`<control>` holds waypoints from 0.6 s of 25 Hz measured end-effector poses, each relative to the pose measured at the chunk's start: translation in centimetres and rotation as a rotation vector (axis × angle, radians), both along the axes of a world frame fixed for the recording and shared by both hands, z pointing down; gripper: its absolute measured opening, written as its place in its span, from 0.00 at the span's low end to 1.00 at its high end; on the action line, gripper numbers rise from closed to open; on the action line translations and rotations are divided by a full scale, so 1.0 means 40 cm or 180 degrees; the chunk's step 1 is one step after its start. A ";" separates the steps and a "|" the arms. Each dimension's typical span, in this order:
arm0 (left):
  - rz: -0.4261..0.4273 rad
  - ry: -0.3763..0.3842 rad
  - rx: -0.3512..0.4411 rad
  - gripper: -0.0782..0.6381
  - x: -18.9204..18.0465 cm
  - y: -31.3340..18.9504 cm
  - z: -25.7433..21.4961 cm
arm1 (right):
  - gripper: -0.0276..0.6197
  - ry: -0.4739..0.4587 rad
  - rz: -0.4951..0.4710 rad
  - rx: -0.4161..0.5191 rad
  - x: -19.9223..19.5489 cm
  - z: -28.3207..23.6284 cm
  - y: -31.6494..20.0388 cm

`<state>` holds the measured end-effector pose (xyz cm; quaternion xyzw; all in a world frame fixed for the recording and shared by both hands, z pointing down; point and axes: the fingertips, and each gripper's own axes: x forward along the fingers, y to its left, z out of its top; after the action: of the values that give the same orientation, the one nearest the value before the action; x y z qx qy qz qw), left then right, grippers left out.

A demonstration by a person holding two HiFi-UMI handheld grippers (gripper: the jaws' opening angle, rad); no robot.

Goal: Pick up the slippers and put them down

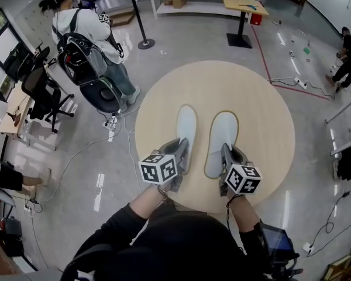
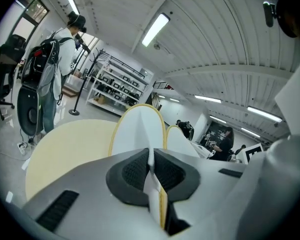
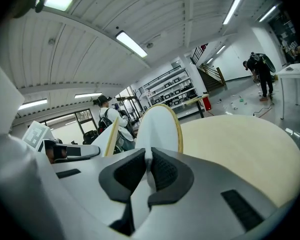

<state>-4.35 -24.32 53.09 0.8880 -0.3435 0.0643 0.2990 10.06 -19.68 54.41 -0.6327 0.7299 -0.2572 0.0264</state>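
Two white slippers with thin yellow edging hang side by side above the round beige table. My left gripper is shut on the heel of the left slipper, which rises ahead of the jaws in the left gripper view as a white slipper. My right gripper is shut on the heel of the right slipper, seen in the right gripper view as a white slipper. Both slippers point away from me with their toes raised.
A person with a backpack stands at the table's far left beside office chairs. Cables trail over the glossy floor around the table. A desk and shelving stand at the back; another person crouches far right.
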 end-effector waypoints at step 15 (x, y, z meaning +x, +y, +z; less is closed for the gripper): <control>0.0299 0.0229 0.0013 0.16 0.173 0.163 -0.066 | 0.09 -0.0017 0.0408 0.0101 0.178 -0.070 0.203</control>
<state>2.59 -17.79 50.45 0.9055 -0.2905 0.0456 0.3060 17.20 -11.55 51.62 -0.6770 0.6918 -0.2451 0.0548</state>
